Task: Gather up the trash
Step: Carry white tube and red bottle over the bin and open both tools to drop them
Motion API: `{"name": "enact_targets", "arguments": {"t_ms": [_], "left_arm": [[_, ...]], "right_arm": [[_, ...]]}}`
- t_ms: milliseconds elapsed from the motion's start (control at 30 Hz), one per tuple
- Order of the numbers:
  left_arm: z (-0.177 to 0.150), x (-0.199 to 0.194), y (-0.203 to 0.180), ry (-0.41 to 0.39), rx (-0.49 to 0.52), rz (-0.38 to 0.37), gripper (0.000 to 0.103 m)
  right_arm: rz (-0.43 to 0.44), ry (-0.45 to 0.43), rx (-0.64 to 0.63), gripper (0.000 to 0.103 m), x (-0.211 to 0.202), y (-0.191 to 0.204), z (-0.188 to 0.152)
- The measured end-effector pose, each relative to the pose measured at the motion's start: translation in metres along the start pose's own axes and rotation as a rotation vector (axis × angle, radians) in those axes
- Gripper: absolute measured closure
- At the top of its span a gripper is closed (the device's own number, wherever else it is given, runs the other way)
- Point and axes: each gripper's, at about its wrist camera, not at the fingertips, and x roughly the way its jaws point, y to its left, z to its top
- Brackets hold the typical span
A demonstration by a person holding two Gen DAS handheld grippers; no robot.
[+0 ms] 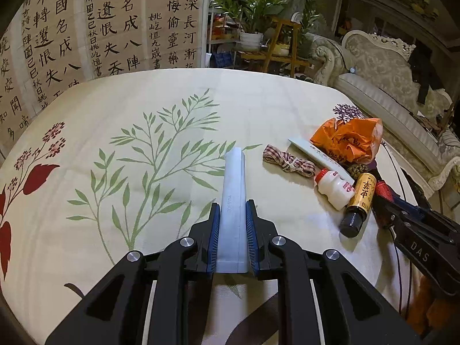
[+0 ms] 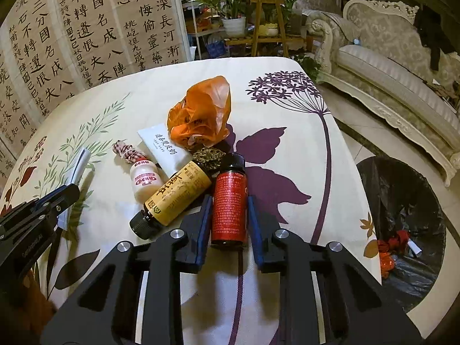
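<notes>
In the right wrist view's lower middle, the right gripper (image 2: 230,224) clamps the red bottle (image 2: 229,207) lengthwise between its jaws, the bin (image 2: 402,189) at right, while the left gripper (image 1: 232,244) grips a pale strip (image 1: 234,201).

A cream floral cloth (image 2: 302,149) covers the surface, printed with green sprigs, red blossoms and a purple seed-head motif. Behind it, to the left, a wall of hanging calligraphy sheets (image 1: 86,28) in black characters on beige is seen. At centre back, potted green plants (image 1: 253,14) are set on a wooden stand (image 2: 267,28) beside cluttered shelving. To the right, an ornate carved cream sofa (image 2: 388,57) with patterned upholstery is noted, dark cloth draped on its back. Pale tiled floor (image 2: 353,149) is visible below it. Lighting is dim and warm.
</notes>
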Motion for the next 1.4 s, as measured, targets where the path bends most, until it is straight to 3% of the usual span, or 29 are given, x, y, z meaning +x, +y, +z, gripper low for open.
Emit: {"name": "enact_targets", "arguments": {"t_ms": [633, 1400], "left_arm": [[-0.011, -0.012, -0.029, -0.01, 0.038, -0.036, 0.084], [-0.023, -0.027, -0.159, -0.027, 0.233, -0.205, 0.084]], "right_arm": [[-0.003, -0.045, 0.024, 0.08, -0.029, -0.018, -0.018], [-0.17, -0.124, 0.195, 0.08, -0.08, -0.124, -0.053]]}}
